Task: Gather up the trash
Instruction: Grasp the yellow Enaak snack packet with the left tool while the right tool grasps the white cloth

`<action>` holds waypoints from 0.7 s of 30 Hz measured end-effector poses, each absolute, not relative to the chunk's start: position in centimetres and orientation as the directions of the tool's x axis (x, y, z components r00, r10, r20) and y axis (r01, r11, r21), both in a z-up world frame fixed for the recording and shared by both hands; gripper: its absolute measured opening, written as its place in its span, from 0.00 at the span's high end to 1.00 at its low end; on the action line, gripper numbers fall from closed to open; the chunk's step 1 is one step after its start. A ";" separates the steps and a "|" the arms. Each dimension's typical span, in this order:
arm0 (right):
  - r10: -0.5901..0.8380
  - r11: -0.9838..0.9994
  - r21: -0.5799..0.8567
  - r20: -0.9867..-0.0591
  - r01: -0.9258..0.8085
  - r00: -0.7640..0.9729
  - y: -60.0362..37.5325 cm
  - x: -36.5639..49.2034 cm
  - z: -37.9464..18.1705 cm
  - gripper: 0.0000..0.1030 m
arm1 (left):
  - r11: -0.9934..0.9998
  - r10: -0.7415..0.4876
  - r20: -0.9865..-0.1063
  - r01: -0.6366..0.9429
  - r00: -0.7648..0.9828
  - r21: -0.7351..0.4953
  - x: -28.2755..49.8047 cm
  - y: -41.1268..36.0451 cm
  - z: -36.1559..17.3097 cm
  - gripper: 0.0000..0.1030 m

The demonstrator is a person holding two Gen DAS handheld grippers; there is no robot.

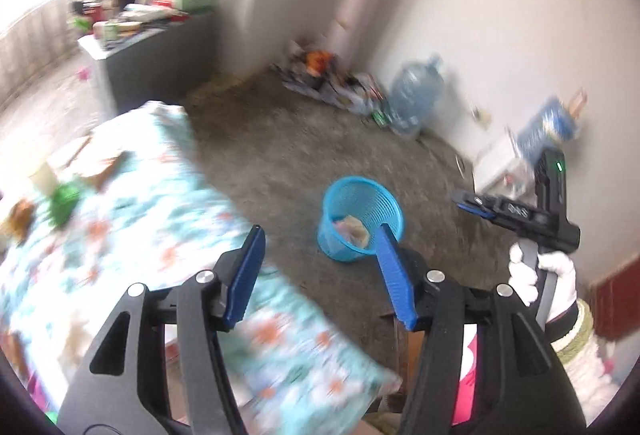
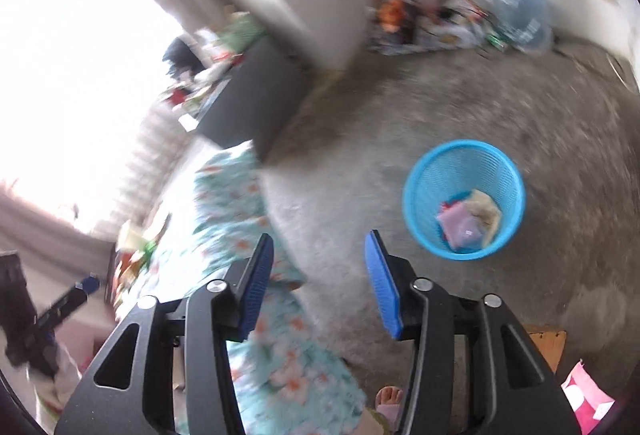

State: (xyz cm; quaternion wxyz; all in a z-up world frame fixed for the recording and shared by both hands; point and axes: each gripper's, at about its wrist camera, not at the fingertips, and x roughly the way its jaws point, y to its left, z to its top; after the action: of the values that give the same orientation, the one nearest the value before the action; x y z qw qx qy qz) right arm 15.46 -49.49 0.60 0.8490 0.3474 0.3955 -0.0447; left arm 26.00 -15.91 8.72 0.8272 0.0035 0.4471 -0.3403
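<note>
A blue mesh waste basket [image 1: 362, 217] stands on the grey floor and holds crumpled pieces of trash [image 2: 470, 221]; it also shows in the right wrist view [image 2: 464, 155]. My left gripper [image 1: 320, 239] is open and empty, above the edge of a table with a floral cloth [image 1: 132, 203]. Blurred trash items [image 1: 60, 199] lie on that table at the far left. My right gripper [image 2: 320, 247] is open and empty, above the floor beside the floral cloth [image 2: 240, 203]. The right gripper also shows from the side in the left wrist view [image 1: 464, 201].
A large water jug [image 1: 416, 95] and a pile of clutter [image 1: 320, 71] sit by the far wall. A dark cabinet [image 1: 156, 51] loaded with items stands at the back left. A white box [image 1: 500, 163] is by the right wall.
</note>
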 end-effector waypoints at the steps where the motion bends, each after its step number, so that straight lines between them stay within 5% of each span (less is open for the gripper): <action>1: 0.216 0.771 0.554 -0.691 0.314 0.690 -48.0 15.3 1.8 0.50 | 0.782 -0.556 -0.734 0.545 0.391 -0.302 25.7 -13.5 9.5 0.46; 11: 0.401 0.849 0.528 -0.657 0.010 0.639 -34.5 18.5 7.7 0.46 | 0.927 -0.300 -0.656 0.050 0.692 -0.371 21.7 16.9 13.5 0.42; 15: 0.473 0.839 0.539 -0.656 -0.073 0.588 -30.0 20.9 7.9 0.46 | 0.869 -0.231 -0.697 -0.178 0.679 -0.462 20.5 27.6 8.9 0.42; 21: 0.560 0.806 0.577 -0.670 -0.133 0.488 -23.0 23.8 7.1 0.46 | 0.719 -0.344 -0.739 -0.344 0.580 -0.604 21.0 34.5 -1.1 0.43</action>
State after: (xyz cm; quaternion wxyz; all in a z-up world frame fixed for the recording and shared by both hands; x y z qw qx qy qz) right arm 23.81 -22.99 7.12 0.8307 0.2316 0.4612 0.2087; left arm 20.96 34.48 -1.07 0.8058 -0.3749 0.4583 -0.0001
